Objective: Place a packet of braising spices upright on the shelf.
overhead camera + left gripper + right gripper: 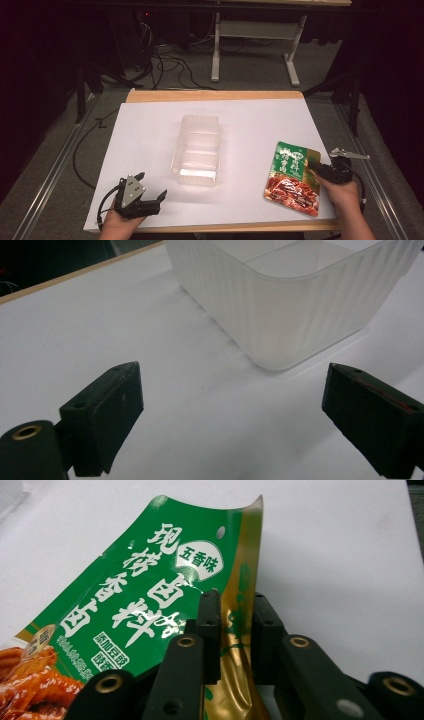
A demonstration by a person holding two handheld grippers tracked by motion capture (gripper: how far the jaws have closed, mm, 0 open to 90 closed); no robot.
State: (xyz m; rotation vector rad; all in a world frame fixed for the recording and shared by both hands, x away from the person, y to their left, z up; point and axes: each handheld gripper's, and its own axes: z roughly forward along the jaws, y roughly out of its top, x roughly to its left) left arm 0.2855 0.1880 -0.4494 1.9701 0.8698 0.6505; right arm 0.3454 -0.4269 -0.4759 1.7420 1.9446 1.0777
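Note:
A green and red food packet (292, 177) (135, 605) lies on the white table near its front right corner. My right gripper (315, 167) (236, 625) is shut on the packet's gold right edge, which buckles upward between the jaws. A clear plastic container (197, 119) (280, 315) stands empty in the middle of the table. My left gripper (152, 185) (232, 405) rests near the front left corner. It is open, its jaws are wide apart with nothing between them, and it faces the container's near corner.
The white sheet (150, 130) covers a wooden tabletop. A small metal part (350, 154) lies just off the table's right edge. Cables (170, 65) and a grey desk frame (216, 50) sit on the floor beyond the far edge.

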